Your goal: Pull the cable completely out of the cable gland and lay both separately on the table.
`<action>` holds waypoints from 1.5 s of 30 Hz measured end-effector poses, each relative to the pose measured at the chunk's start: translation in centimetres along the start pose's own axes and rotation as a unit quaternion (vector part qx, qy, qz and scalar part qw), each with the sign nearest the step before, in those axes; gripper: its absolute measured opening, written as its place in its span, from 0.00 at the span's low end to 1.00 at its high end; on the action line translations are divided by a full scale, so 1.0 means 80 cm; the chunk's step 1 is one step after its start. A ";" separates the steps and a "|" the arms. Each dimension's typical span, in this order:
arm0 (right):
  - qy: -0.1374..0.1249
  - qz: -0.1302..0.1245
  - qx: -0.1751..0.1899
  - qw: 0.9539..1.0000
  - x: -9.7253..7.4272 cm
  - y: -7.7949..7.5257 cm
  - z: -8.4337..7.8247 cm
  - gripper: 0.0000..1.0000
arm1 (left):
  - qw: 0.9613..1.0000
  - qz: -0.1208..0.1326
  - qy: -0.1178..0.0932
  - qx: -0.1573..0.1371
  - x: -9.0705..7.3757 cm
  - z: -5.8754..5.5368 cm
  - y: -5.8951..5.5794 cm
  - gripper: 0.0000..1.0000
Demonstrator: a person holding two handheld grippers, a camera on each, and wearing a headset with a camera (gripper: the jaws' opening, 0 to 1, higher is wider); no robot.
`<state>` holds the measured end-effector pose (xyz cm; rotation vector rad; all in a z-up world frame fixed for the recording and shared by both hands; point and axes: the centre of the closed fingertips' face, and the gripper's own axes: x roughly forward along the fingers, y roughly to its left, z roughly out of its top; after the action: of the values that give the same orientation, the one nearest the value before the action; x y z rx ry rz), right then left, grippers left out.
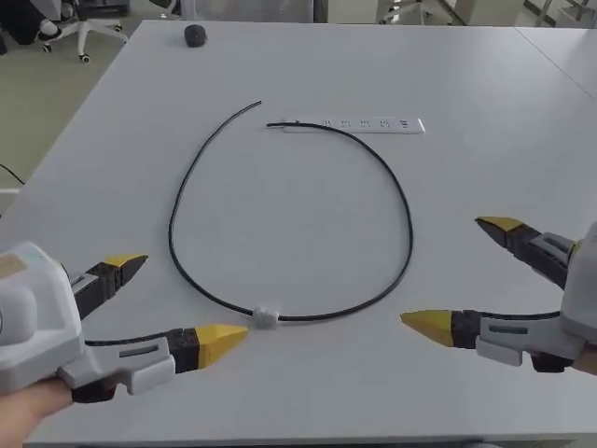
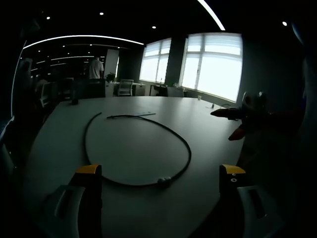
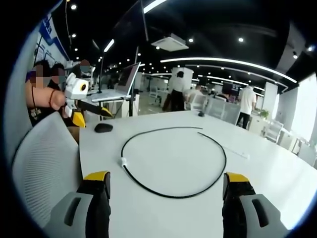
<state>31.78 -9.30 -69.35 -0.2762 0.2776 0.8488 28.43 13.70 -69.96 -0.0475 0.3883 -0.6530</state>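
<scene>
A long black cable (image 1: pixel 191 168) lies in a wide loop on the white table (image 1: pixel 308 215). A small white cable gland (image 1: pixel 264 315) is threaded on its near stretch. My left gripper (image 1: pixel 177 303) hovers open just left of the gland, nothing between its yellow-tipped jaws. My right gripper (image 1: pixel 462 275) hovers open to the right of the loop. In the left gripper view the gland (image 2: pixel 163 181) lies just ahead of the left gripper (image 2: pixel 160 171), with the cable (image 2: pixel 185 146) curving away. In the right gripper view the gland (image 3: pixel 123 160) and cable (image 3: pixel 218 171) lie ahead of the right gripper (image 3: pixel 166 177).
A white power strip (image 1: pixel 359 125) lies at the far side of the loop, by the cable's ends. A small black object (image 1: pixel 195 35), like a mouse, sits near the table's far left edge. Office chairs stand beyond the table, and people stand in the background.
</scene>
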 end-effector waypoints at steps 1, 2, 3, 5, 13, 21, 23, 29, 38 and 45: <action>-0.001 0.001 0.001 1.000 0.001 0.000 0.000 0.95 | 1.000 0.000 0.002 0.002 0.001 0.000 0.001 0.99; -0.001 0.002 0.003 1.000 0.002 0.000 0.000 0.95 | 1.000 0.000 0.001 0.004 0.001 0.001 0.001 0.99; -0.001 0.002 0.003 1.000 0.003 -0.001 0.001 0.94 | 1.000 -0.001 0.002 0.004 0.001 0.001 0.002 0.99; 0.003 0.008 0.001 1.000 0.005 0.000 -0.001 0.92 | 1.000 0.000 0.003 0.007 0.002 0.002 0.003 0.99; 0.009 0.029 -0.005 1.000 0.018 0.007 -0.001 0.87 | 1.000 -0.004 0.009 0.015 0.002 0.000 0.003 0.98; 0.012 0.033 -0.008 0.999 0.019 0.008 -0.001 0.87 | 1.000 -0.002 0.010 0.017 0.001 0.000 0.007 0.99; 0.015 0.034 -0.010 0.999 0.019 0.010 -0.003 0.87 | 1.000 -0.003 0.010 0.017 0.002 0.000 0.006 0.99; 0.017 0.041 -0.012 0.999 0.023 0.015 -0.001 0.87 | 1.000 -0.004 0.009 0.021 0.002 0.003 0.006 0.99; 0.044 0.079 -0.029 0.995 0.042 0.039 -0.003 0.78 | 1.000 -0.006 0.012 0.025 0.000 0.001 0.004 0.98; 0.065 0.121 -0.055 0.989 0.075 0.064 0.001 0.69 | 0.999 -0.009 0.016 0.029 -0.003 -0.004 0.002 0.97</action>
<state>31.67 -1.89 -71.98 -0.4073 0.3922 1.0902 28.22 14.00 -70.21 0.0150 0.3999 -0.6840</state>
